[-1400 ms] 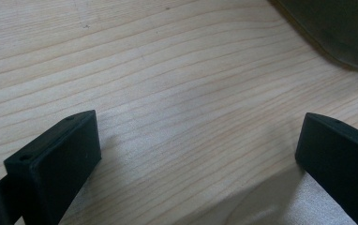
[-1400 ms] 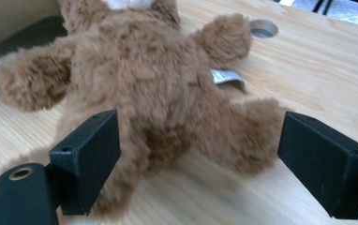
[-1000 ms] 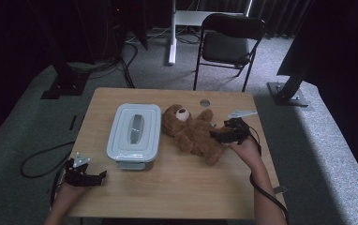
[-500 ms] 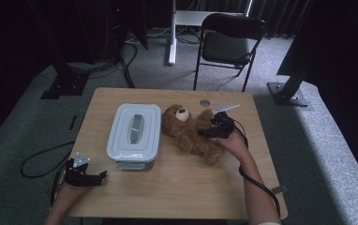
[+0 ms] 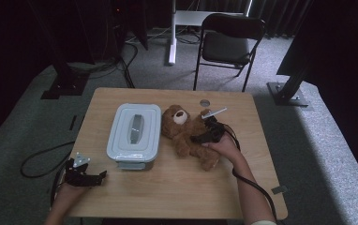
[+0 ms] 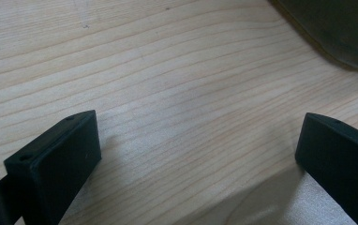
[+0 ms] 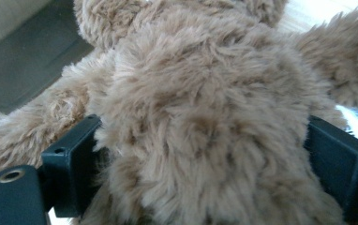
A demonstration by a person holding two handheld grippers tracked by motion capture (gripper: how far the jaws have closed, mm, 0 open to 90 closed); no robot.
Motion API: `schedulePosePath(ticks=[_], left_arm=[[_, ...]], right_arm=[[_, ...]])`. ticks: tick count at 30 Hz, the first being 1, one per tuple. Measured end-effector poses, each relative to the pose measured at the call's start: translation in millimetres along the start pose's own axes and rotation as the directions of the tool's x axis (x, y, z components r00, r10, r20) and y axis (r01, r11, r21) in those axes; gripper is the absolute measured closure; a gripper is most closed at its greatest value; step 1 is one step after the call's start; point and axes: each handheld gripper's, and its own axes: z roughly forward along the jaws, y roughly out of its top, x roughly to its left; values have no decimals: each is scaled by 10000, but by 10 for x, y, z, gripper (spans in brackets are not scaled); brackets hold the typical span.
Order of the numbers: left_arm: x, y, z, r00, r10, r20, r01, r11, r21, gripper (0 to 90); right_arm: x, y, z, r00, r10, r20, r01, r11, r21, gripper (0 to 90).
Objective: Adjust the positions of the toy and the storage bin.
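Note:
A brown teddy bear (image 5: 182, 132) lies on its back in the middle of the wooden table (image 5: 177, 187), just right of a pale lidded container (image 5: 134, 131). My right gripper (image 5: 201, 138) reaches over the bear's belly from the right. In the right gripper view the fluffy torso (image 7: 205, 117) sits between the two jaws, which stand wide apart with the fur brushing both; the right gripper (image 7: 200, 140) is open. My left gripper (image 5: 97, 177) rests low at the table's front left edge, open (image 6: 198, 140) over bare wood.
A small round disc (image 5: 205, 102) lies behind the bear. A corner of the container (image 6: 336, 28) shows ahead of the left gripper. A folding chair (image 5: 231, 44) stands beyond the table, and a cable (image 5: 41, 159) loops on the floor at left.
My right gripper has moved left from beside the bear onto its belly, so the torso now sits between the jaws. The left gripper has stayed put.

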Motion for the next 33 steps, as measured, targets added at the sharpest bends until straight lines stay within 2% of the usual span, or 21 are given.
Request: schedulePosePath(ticks=[7, 12, 15, 19, 21, 23, 24, 27, 29, 33], left_arm=[[0, 0, 0, 10000, -2, -1, 2, 10000, 0, 10], [-1, 0, 0, 10000, -3, -3, 3, 10000, 1, 10], [-3, -1, -1, 10000, -13, -11, 13, 10000, -3, 10], [-4, -2, -1, 10000, -17, -7, 17, 10000, -4, 10], [-3, -2, -1, 10000, -12, -9, 12, 10000, -4, 10], [-3, -2, -1, 10000, -16, -7, 16, 10000, -3, 10], [-3, -2, -1, 10000, -13, -8, 13, 10000, -5, 10], [-3, -2, -1, 10000, -17, -8, 17, 10000, -3, 10], [-4, -1, -1, 10000, -17, -9, 17, 10000, -1, 10], [-3, -1, -2, 10000, -13, -6, 13, 10000, 1, 10]], right_arm=[[25, -31, 53, 9998, -215, -35, 216, 9997, 114, 96], [82, -26, 91, 9992, -307, 261, 297, 9989, 376, 101], [100, 8, 121, 9983, -339, 468, 301, 9964, 790, 149], [100, 30, 126, 9975, -327, 623, 264, 9948, 985, 228], [129, 18, 125, 9951, -517, 842, 444, 9952, 871, 291], [167, -18, 109, 9902, -713, 1202, 655, 9965, 518, 392], [182, -51, 94, 9890, -749, 1279, 728, 9971, 209, 431], [178, -94, 40, 9890, -724, 1292, 755, 9969, -198, 510], [178, -97, 10, 9900, -642, 1256, 692, 9970, -359, 557], [167, -97, -56, 9925, -79, 1217, 181, 9964, -826, 608]])
